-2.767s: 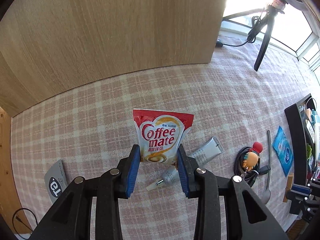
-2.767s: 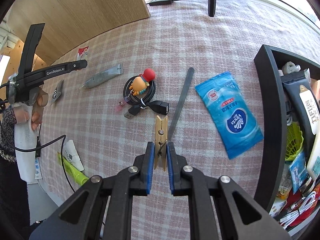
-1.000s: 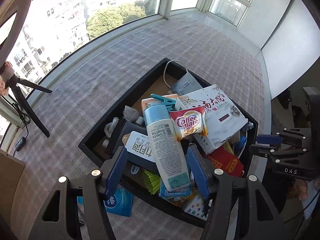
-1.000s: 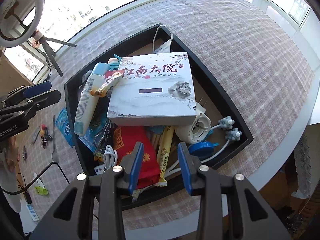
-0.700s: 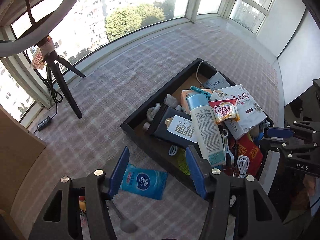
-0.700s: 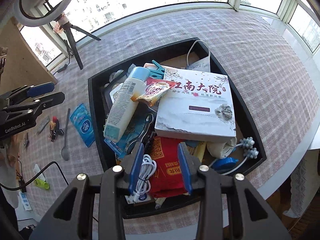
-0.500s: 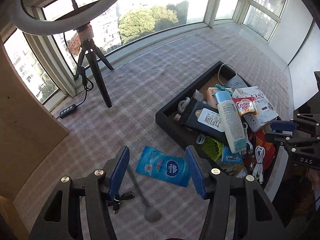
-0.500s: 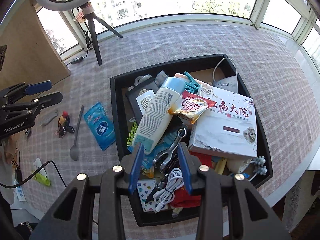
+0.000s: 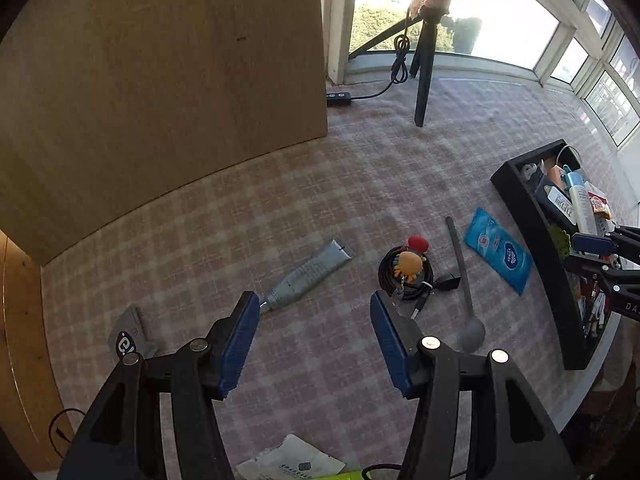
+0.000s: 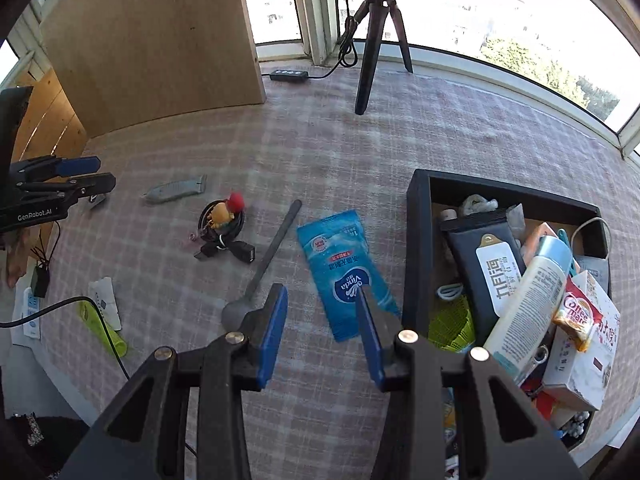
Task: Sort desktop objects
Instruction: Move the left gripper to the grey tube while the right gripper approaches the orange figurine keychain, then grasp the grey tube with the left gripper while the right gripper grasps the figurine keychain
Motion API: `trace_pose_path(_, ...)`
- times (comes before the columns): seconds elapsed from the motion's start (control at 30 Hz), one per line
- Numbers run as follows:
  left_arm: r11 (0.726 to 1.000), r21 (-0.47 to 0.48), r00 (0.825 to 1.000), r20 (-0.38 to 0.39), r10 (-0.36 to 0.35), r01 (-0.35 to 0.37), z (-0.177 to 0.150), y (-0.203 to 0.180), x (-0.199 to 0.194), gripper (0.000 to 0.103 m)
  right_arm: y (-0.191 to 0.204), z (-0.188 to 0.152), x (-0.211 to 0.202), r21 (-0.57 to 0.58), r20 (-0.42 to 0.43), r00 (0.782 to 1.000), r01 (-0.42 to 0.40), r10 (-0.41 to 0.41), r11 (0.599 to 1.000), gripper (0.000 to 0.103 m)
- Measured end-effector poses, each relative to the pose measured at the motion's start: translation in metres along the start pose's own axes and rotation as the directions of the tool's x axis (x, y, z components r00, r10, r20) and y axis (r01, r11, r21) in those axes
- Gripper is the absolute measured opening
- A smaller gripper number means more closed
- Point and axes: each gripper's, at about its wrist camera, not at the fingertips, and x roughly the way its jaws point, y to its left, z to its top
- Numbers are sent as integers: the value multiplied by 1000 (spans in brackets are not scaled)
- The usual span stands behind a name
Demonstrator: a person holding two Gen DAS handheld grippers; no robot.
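We see a blue wipes packet (image 10: 347, 272) lying flat at the nine o'clock side of the crammed black tray (image 10: 416, 248), a grey spoon (image 10: 264, 268) beside it.

Black left gripper (image 9: 312, 304), blue pads, silver screws, matching right gripper (image 10: 322, 292), seemingly identical.

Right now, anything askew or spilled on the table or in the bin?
The black tray is overfilled: a white bottle lies slanted across the heap, and a Coffee mate sachet sits loose on a white box. No spill visible. The blue wipes pack, spoon and grey tube lie unsorted.
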Motion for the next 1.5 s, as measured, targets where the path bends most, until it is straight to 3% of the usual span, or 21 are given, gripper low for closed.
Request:
trace_pose_path(0.1, 1000, -22, 999, -26, -21, 20, -10, 8, 16, 47, 13, 5, 24, 22, -33, 999, -40, 40, 999, 35)
trace_pose_path(0.33, 999, 26, 997, -78, -20, 22, -9, 8, 54, 46, 28, 30, 60, 73, -83, 992, -89, 95, 993, 35)
trace_pose_path(0.7, 991, 135, 989, -147, 2, 18, 4, 6, 101, 47, 52, 78, 118, 125, -152, 983, -81, 100, 989, 35)
trace_pose_path(1.1, 983, 183, 988, -152, -4, 32, 15, -11, 114, 46, 50, 93, 141, 175, -206, 969, -99, 135, 980, 35)
trace_pose_path(1.17, 981, 189, 989, -148, -8, 36, 14, -14, 113, 42, 51, 95, 142, 173, -208, 969, -97, 133, 980, 35)
trace_pose_path(1.3, 979, 199, 990, -144, -9, 38, 13, -20, 112, 34, 56, 100, 145, 183, -215, 963, -121, 160, 976, 25)
trace_pose_path(1.5, 976, 214, 988, -152, -3, 35, 11, -32, 111, 23, 59, 115, 155, 215, -239, 952, -138, 189, 967, 25)
